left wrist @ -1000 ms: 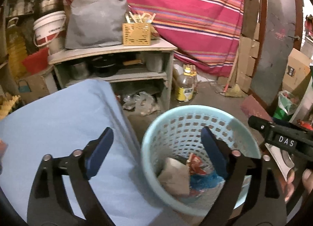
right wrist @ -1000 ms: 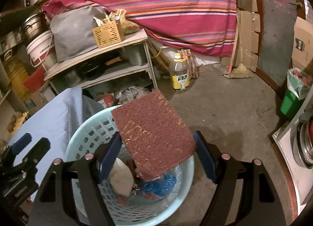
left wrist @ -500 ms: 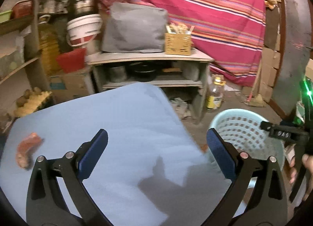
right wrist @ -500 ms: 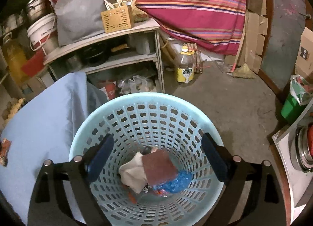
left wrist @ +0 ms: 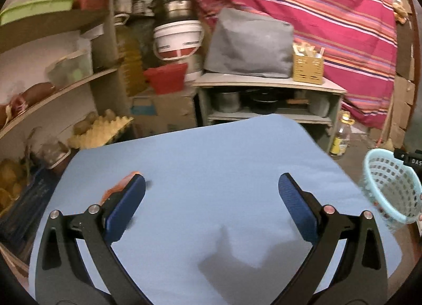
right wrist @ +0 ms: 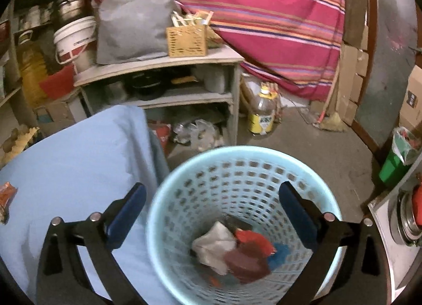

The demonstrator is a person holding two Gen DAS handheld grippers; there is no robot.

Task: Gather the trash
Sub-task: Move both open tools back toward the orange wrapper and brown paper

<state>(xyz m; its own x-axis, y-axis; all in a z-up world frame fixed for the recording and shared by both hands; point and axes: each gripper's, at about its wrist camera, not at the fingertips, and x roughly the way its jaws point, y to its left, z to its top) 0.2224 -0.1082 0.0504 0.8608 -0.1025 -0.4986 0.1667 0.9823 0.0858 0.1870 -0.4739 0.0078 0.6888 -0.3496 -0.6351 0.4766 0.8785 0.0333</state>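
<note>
1. The left claw point(left wrist: 211, 191) hangs released over the blue-covered surface point(left wrist: 211, 162), its blue pads spread wide with nothing between them.
2. An orange wrapper point(left wrist: 120, 186) lies on the surface just behind the left pad of that claw, partly hidden by it; whether pad and wrapper touch cannot be told.
3. The right claw point(right wrist: 209, 199) is also released, jaws wide and empty, poised above the light blue basket point(right wrist: 168, 194).
4. The right pad of the right claw sits over the basket's opening; the left pad sits outside its rim, over the edge of the surface.
5. Inside the basket, at the bottom, lie a dark red scouring pad point(right wrist: 248, 262), a crumpled white paper point(right wrist: 213, 244), a red wrapper point(right wrist: 253, 239) and a blue scrap point(right wrist: 279, 255), all bunched together and touching.
6. The basket stands on the floor just beside the surface, right against the hanging cloth.
7. In the right wrist view the orange wrapper shows at the far edge of the surface, well apart from the basket.
8. Beyond the basket stands a grey shelf unit point(right wrist: 163, 62), carrying a grey bag point(right wrist: 132, 28) and a small wicker box point(right wrist: 187, 41).
9. An oil bottle point(right wrist: 262, 112) stands on the floor beyond the basket, near the shelf unit.
</note>
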